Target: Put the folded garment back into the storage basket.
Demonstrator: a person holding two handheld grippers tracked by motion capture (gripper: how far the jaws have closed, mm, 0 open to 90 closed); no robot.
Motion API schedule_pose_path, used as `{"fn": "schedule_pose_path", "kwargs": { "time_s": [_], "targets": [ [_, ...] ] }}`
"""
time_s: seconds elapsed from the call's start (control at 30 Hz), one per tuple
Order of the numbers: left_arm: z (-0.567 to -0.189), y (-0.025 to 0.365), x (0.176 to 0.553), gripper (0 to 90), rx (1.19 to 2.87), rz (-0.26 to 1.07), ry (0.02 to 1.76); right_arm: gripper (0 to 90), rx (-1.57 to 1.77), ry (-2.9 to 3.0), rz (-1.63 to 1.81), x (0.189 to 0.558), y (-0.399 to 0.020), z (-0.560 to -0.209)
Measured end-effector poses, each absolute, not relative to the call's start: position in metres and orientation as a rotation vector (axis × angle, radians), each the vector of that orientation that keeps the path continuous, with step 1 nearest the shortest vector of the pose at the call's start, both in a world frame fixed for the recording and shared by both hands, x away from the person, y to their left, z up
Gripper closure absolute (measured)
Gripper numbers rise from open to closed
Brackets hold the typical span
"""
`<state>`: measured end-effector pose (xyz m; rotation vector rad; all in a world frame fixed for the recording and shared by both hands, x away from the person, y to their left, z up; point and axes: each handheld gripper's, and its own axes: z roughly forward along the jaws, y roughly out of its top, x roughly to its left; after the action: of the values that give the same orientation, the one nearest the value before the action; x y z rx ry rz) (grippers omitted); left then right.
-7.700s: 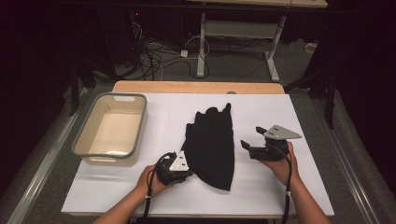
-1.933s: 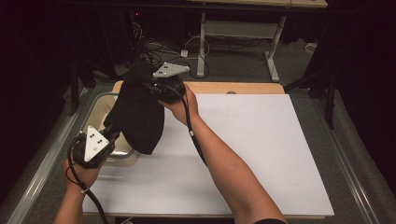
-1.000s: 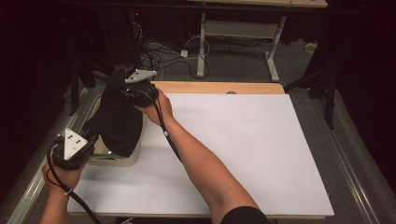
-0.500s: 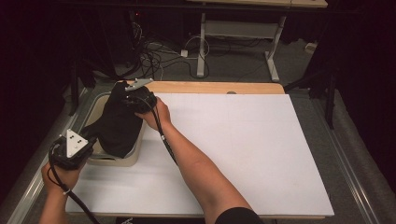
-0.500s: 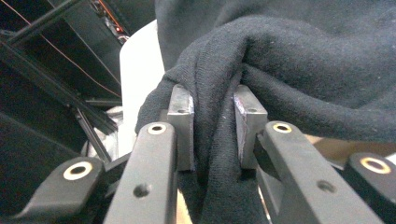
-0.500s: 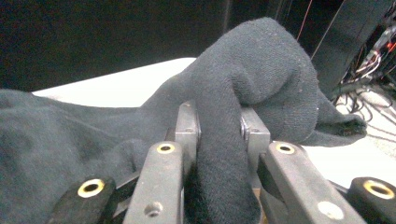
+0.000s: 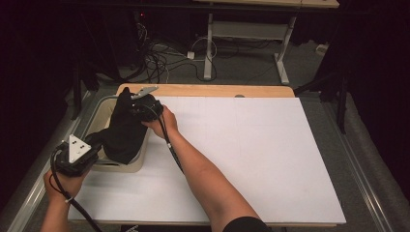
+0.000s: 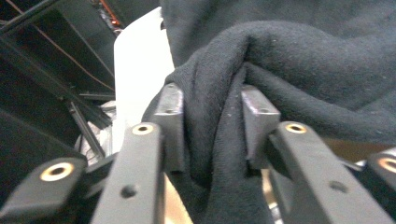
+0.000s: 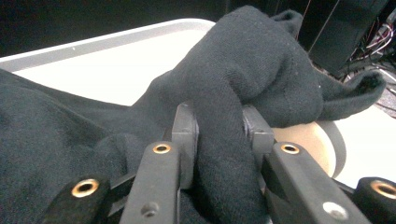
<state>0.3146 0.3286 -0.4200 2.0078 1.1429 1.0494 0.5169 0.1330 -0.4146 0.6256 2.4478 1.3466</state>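
Note:
A black fleece cloth (image 7: pixel 124 130) hangs between both grippers over the beige tub (image 7: pixel 125 166) at the table's left edge, its lower part inside the tub. My left gripper (image 7: pixel 92 145) is shut on the cloth's near end; its own view shows a fold of the cloth (image 8: pixel 224 140) pinched between the jaws. My right gripper (image 7: pixel 129 105) is shut on the far end above the tub's back corner, and a bunched fold of the cloth (image 9: pixel 224 154) sits between its jaws. The tub's pale floor (image 9: pixel 107 74) lies below.
The white table top (image 7: pixel 251 150) stretches wide to the right of the tub. A wooden strip (image 7: pixel 217 90) runs along its far edge. Beyond it are cables (image 7: pixel 159 53) and a desk frame (image 7: pixel 241 38) on the floor. The right forearm (image 7: pixel 203 174) crosses the table diagonally.
Both grippers carried the cloth from the table's middle to the left. Over the last second it has come down into the tub, with the right gripper lower and nearer the rim.

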Motion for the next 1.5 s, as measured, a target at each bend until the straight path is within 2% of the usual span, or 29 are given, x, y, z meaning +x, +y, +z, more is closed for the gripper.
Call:
{"fn": "schedule_pose_path", "kwargs": {
  "time_s": [0.2, 0.57, 0.9, 1.13, 1.4, 1.5],
  "targets": [
    [-0.414, 0.329, 0.313, 55.8, 1.952, 1.035, 1.151, 69.8, 0.624, 2.446, 1.331, 0.515, 0.131, -0.416],
    [-0.405, 0.319, 0.308, 55.9, 1.919, 1.027, 1.096, 67.0, 0.586, 2.474, 1.303, 0.511, 0.134, -0.415],
    [-0.403, 0.302, 0.310, 56.0, 1.951, 1.025, 1.045, 54.2, 0.561, 2.483, 1.284, 0.505, 0.126, -0.412],
    [-0.404, 0.295, 0.311, 56.0, 1.967, 1.023, 1.027, 49.3, 0.597, 2.427, 1.302, 0.500, 0.108, -0.406],
    [-0.405, 0.289, 0.313, 57.2, 1.979, 1.002, 1.016, 49.0, 0.607, 2.345, 1.321, 0.491, 0.077, -0.392],
    [-0.407, 0.288, 0.315, 59.3, 1.972, 0.957, 1.025, 49.0, 0.599, 2.321, 1.324, 0.486, 0.068, -0.387]
  ]
}}
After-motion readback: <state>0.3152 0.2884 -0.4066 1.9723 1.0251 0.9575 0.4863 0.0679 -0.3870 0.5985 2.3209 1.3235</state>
